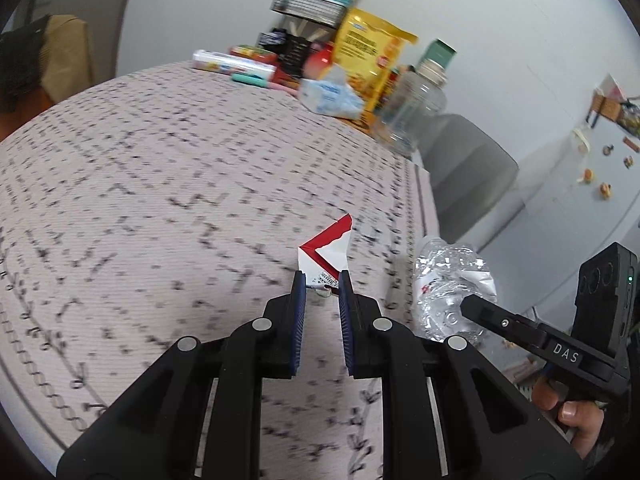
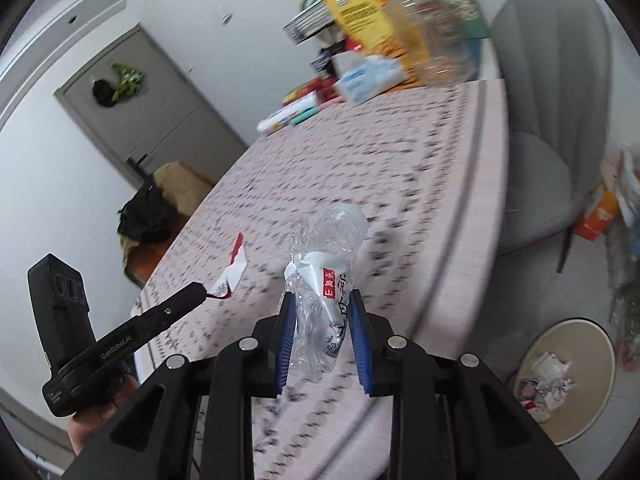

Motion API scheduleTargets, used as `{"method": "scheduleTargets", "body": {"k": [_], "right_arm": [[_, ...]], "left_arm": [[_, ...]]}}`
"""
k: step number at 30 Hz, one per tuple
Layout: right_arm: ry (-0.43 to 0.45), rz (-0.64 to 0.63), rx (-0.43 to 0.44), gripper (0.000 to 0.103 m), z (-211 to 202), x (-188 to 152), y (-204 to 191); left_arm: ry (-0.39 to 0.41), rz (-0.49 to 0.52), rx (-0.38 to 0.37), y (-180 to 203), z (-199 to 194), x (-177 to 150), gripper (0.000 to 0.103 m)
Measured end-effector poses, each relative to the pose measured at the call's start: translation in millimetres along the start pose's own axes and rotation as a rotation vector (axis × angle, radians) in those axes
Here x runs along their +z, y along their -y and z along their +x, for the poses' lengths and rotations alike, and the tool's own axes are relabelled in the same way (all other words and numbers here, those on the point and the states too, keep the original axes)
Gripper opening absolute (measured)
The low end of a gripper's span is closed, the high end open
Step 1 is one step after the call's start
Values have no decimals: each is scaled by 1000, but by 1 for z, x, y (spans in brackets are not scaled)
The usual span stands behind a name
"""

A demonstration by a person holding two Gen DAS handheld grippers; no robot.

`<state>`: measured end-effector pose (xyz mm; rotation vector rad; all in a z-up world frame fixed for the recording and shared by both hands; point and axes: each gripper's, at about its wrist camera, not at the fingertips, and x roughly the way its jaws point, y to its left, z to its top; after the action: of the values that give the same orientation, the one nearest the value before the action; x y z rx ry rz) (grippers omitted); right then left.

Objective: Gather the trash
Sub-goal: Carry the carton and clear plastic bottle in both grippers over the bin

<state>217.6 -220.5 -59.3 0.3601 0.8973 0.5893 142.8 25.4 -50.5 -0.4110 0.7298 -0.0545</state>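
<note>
Trash is held in both tongs above the patterned tablecloth (image 1: 160, 168). A torn red-and-white paper wrapper (image 1: 326, 250) is pinched at its lower end by the left gripper (image 1: 322, 280), whose fingers stand narrow; the pinched end is partly hidden between the pads. A crushed clear plastic bottle (image 2: 326, 276) is clamped at its middle by the right gripper (image 2: 322, 304); its neck is lost in blur. A round bin (image 2: 568, 380) holding crumpled scraps is seen on the floor, its lower rim cut off by the gripper body.
</note>
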Motion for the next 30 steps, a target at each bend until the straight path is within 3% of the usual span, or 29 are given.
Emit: {"method": "scheduleTargets", "body": {"k": [7,17,30], "right_arm": [[56,62,-59,26,-38,-2,48],[108,206,-176,26,-85,-29,129],[201,376,-282,26,-148,-60,218]], "left_arm": [[-51,70,-56,43,21,-3,16],[-147,160,-126,110,58,-21,16],[-318,320,-238,224,126,-65,16]]}}
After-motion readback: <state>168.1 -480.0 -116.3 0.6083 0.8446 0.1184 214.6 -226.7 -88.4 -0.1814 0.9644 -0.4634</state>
